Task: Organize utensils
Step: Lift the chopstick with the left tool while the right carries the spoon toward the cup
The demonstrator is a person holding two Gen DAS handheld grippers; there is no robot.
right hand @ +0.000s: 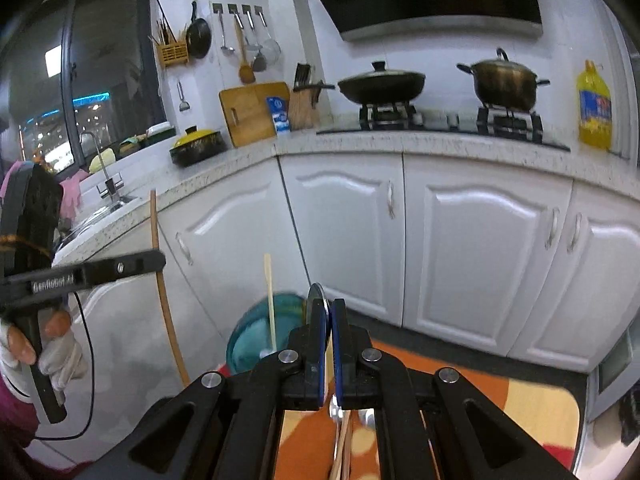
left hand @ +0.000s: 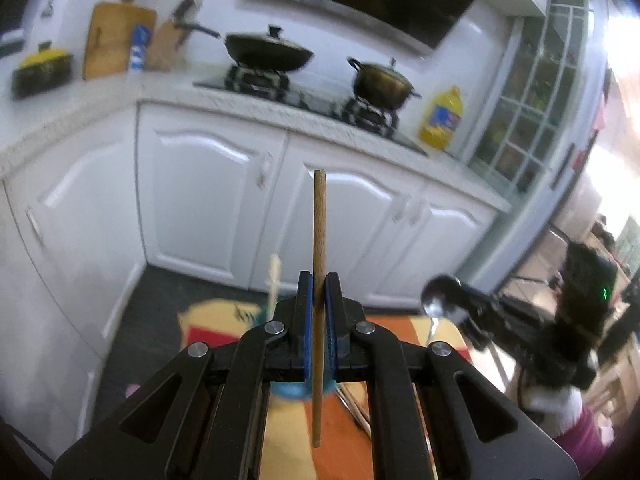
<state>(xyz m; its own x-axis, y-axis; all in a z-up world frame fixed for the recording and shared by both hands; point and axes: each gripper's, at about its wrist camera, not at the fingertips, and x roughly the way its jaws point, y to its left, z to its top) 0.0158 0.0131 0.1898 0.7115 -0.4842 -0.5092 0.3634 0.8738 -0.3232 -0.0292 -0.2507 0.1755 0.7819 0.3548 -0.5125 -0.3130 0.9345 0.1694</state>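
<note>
My left gripper is shut on a wooden chopstick that stands upright between the blue pads. It also shows in the right wrist view at the left, held by the left gripper. My right gripper is shut on a metal spoon, its bowl upward; the left wrist view shows this spoon at the right. A teal holder with a pale utensil in it stands below on the orange table.
More chopsticks lie on the table under the grippers. White kitchen cabinets stand ahead, with a wok, a pot and a yellow oil bottle on the counter. A sink is at left.
</note>
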